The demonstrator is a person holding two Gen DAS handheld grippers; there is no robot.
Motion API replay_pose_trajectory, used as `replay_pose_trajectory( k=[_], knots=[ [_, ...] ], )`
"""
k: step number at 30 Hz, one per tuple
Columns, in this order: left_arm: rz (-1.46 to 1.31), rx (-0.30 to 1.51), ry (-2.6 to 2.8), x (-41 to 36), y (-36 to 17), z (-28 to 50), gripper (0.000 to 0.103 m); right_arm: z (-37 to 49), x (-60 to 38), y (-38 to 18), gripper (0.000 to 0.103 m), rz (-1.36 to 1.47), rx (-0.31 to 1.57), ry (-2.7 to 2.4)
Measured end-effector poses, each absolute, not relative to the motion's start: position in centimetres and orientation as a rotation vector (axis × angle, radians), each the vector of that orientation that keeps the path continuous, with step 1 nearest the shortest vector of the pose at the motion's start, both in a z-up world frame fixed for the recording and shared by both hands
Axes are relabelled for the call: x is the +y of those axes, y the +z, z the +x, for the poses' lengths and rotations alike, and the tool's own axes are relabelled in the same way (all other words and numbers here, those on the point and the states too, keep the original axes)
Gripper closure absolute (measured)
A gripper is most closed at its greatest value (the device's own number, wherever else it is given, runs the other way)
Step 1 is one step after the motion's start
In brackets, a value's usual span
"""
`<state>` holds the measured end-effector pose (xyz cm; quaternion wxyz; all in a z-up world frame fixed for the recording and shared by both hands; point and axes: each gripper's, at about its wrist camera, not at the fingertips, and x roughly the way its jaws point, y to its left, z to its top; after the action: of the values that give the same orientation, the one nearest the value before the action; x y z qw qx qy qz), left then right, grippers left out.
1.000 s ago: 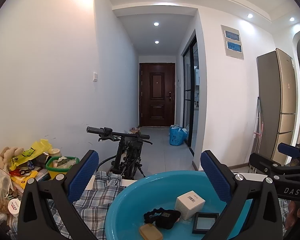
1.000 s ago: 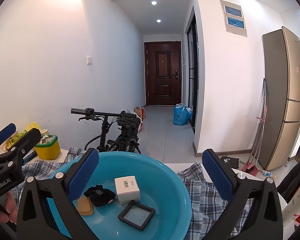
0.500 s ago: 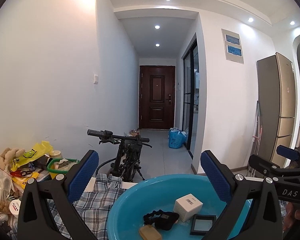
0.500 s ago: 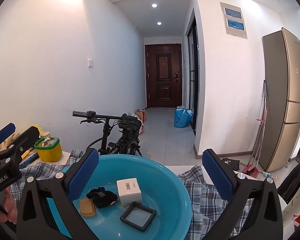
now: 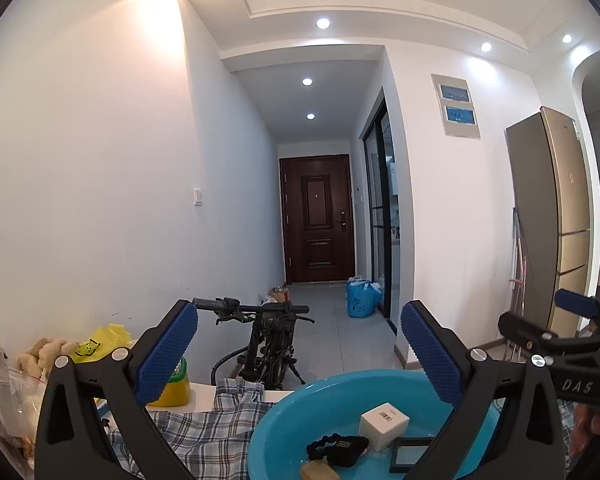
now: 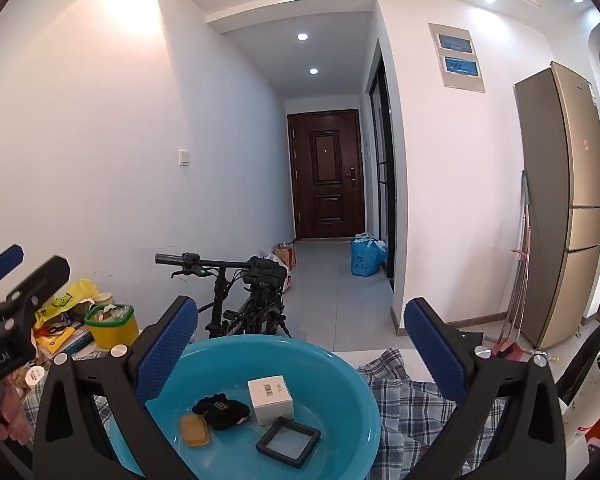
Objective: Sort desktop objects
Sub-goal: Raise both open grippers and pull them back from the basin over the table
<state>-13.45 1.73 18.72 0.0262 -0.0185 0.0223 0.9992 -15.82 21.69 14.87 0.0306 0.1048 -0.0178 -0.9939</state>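
Observation:
A blue plastic basin (image 6: 260, 344) sits on a plaid cloth below both grippers. Inside lie a white box with a barcode (image 6: 270, 398), a black fabric pouch (image 6: 220, 412), a tan bar (image 6: 195, 430) and a black square frame (image 6: 288, 442). The left wrist view shows the same basin (image 5: 284, 412), box (image 5: 384, 426), pouch (image 5: 338, 450) and frame (image 5: 410, 454). My right gripper (image 6: 300, 340) hangs open above the basin's near side, holding nothing. My left gripper (image 5: 298, 344) is open and empty too, over the basin's left rim. Each gripper appears in the other's view: the left gripper (image 6: 24, 272) and the right gripper (image 5: 552, 320).
A yellow tub with a green rim (image 6: 110, 326) stands left of the basin among books, a yellow bag and a plush toy (image 5: 44, 354). The plaid cloth (image 6: 412, 404) covers the table. A black bicycle (image 6: 252, 292) stands just beyond the table edge. A fridge (image 6: 564, 208) is at the far right.
Both views have tipped upward, so the basin and its contents sit lower in frame. Both grippers stay open. Nothing in the basin has moved.

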Motion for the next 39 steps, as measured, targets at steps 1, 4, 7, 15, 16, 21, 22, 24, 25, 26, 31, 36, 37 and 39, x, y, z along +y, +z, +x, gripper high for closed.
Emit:
replay_pose_trajectory(
  k=[1, 4, 7, 15, 16, 21, 22, 24, 25, 26, 31, 36, 37, 39],
  knots=[
    [-0.057, 0.052, 3.085, 1.6, 18.8, -13.0, 0.000, -15.3, 21.4, 14.9, 0.000, 0.327, -0.038, -3.055],
    [-0.093, 0.044, 3.084, 1.5, 18.6, -11.9, 0.000, -13.7, 20.7, 14.8, 0.000, 0.329, 0.011, -3.047],
    [-0.120, 0.019, 3.081, 1.0, 18.0, -10.6, 0.000, -12.1, 20.4, 14.8, 0.000, 0.323, 0.035, -3.047],
    [-0.205, -0.047, 3.080, -0.6, 16.3, -6.8, 0.000, -8.1, 19.7, 14.3, 0.000, 0.333, 0.044, -3.017],
    [-0.204, -0.052, 3.078, -0.8, 16.3, -6.1, 0.000, -7.7, 19.7, 14.3, 0.000, 0.338, 0.044, -3.012],
    [-0.198, -0.056, 3.070, -1.1, 16.3, -3.0, 0.000, -4.7, 19.8, 14.2, 0.000, 0.328, 0.046, -3.012],
    [-0.196, -0.061, 3.070, -1.3, 16.4, -2.4, 0.000, -4.1, 19.8, 14.2, 0.000, 0.323, 0.042, -3.012],
    [-0.202, -0.079, 3.067, -1.4, 16.6, -1.4, 0.000, -2.9, 20.0, 14.2, 0.000, 0.314, 0.034, -3.013],
    [-0.204, -0.084, 3.064, -1.5, 16.6, -0.9, 0.000, -2.4, 20.0, 14.2, 0.000, 0.310, 0.033, -3.014],
    [-0.199, -0.086, 3.062, -1.6, 16.6, -0.2, 0.000, -1.8, 20.1, 14.2, 0.000, 0.301, 0.030, -3.017],
    [-0.182, -0.079, 3.060, -1.3, 16.7, 2.6, 0.000, 0.8, 20.5, 14.3, 0.000, 0.279, 0.011, -3.021],
    [-0.144, -0.078, 3.054, -1.0, 17.3, 5.1, 0.000, 3.4, 21.0, 14.9, 0.000, 0.223, 0.005, -3.039],
    [-0.135, -0.076, 3.053, -0.9, 17.4, 5.5, 0.000, 3.9, 21.2, 14.9, 0.000, 0.214, 0.001, -3.042],
    [-0.120, -0.069, 3.050, -0.7, 17.6, 6.2, 0.000, 4.4, 21.3, 15.0, 0.000, 0.204, -0.005, -3.043]
  ],
)
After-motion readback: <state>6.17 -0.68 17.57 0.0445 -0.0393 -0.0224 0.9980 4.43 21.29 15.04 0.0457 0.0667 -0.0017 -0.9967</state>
